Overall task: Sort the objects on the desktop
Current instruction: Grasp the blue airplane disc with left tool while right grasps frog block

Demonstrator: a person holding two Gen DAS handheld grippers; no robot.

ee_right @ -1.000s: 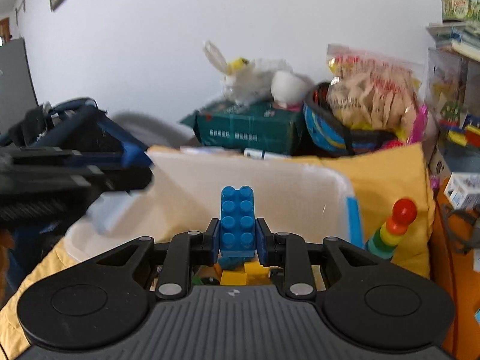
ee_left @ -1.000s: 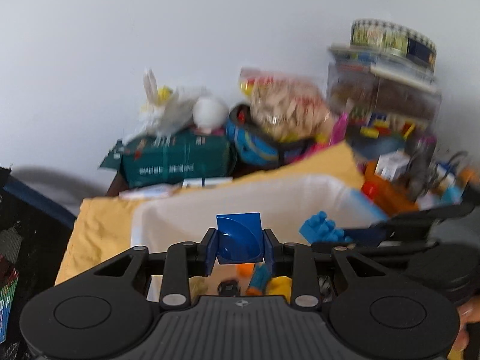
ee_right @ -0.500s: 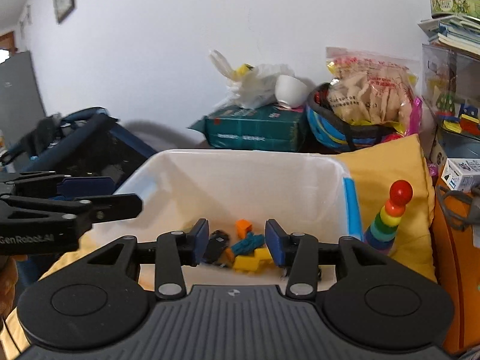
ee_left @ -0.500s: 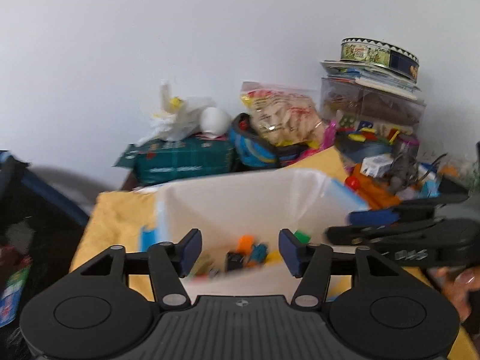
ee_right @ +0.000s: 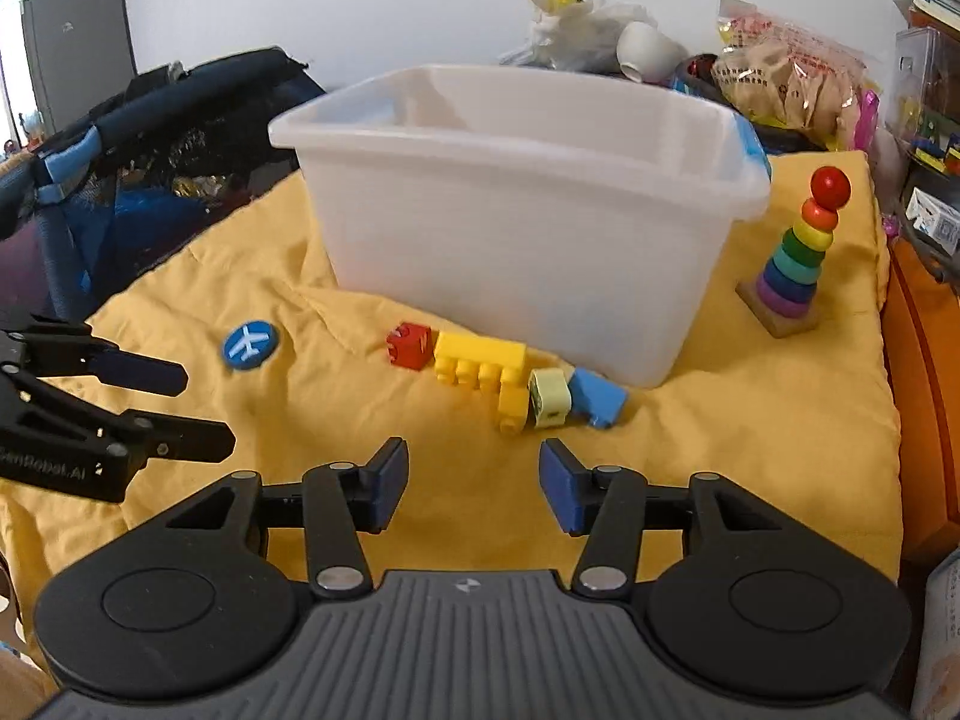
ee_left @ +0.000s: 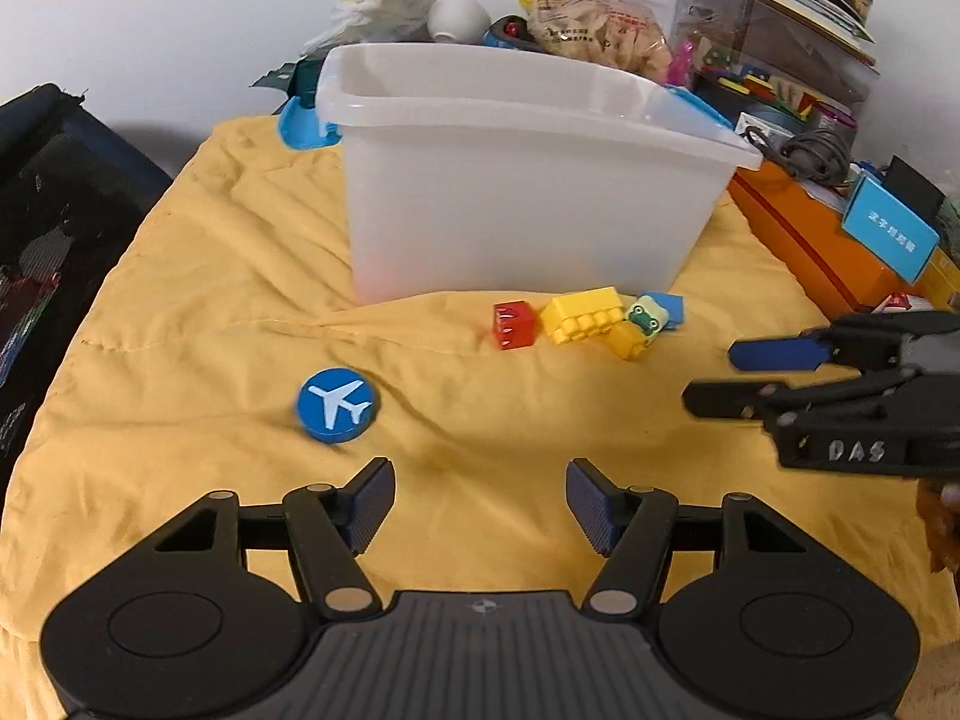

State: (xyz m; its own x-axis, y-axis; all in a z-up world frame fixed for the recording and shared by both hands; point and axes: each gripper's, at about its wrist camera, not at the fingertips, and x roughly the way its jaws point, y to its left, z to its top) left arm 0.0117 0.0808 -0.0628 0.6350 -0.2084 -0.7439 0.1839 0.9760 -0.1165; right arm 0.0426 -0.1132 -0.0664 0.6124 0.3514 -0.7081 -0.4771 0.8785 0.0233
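A white plastic bin [ee_left: 528,204] stands on a yellow cloth [ee_left: 210,300]. In front of it lie a red cube [ee_left: 513,324], a yellow brick [ee_left: 581,315], a frog-face cube [ee_left: 647,317] and a blue block [ee_left: 671,306]. A blue disc with a white plane [ee_left: 337,403] lies further left. My left gripper [ee_left: 479,480] hovers low over the cloth near the disc, its jaws opening with nothing between them. My right gripper [ee_right: 473,456] is just short of the yellow brick [ee_right: 480,360], its jaws also opening and empty. Each gripper shows at the side of the other's view.
A rainbow ring stacker [ee_right: 795,258] stands right of the bin. A dark mesh cot [ee_right: 150,138] borders the cloth on the left, and an orange box [ee_left: 804,240] borders it on the right. Bags, boxes and a tin are piled behind the bin.
A second ago each gripper held a blue block over the bin. Both let go, the jaws spread, and both pulled back and down to the cloth in front of the bin.
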